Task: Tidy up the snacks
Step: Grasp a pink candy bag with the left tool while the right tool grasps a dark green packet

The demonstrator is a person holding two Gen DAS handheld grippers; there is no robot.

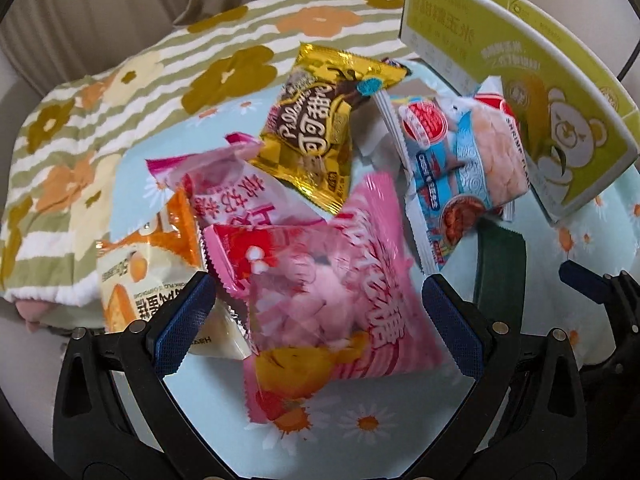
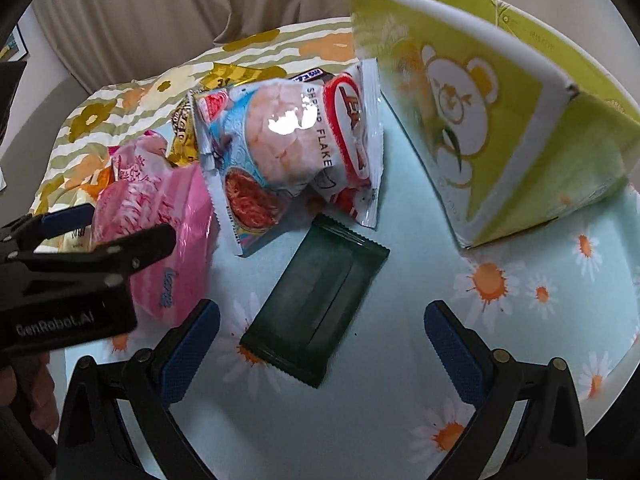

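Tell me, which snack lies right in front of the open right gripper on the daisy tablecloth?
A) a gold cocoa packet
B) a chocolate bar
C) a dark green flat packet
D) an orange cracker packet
C: in the right wrist view the dark green flat packet lies alone on the daisy tablecloth just ahead of the right gripper, whose jaws stand wide apart with nothing between them.

Bright, soft light; glare on shrimp bag [image 2: 280,124], fisheye edges w/ blur

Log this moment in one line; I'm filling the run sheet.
left gripper: open over pink bag | right gripper: open over dark green packet
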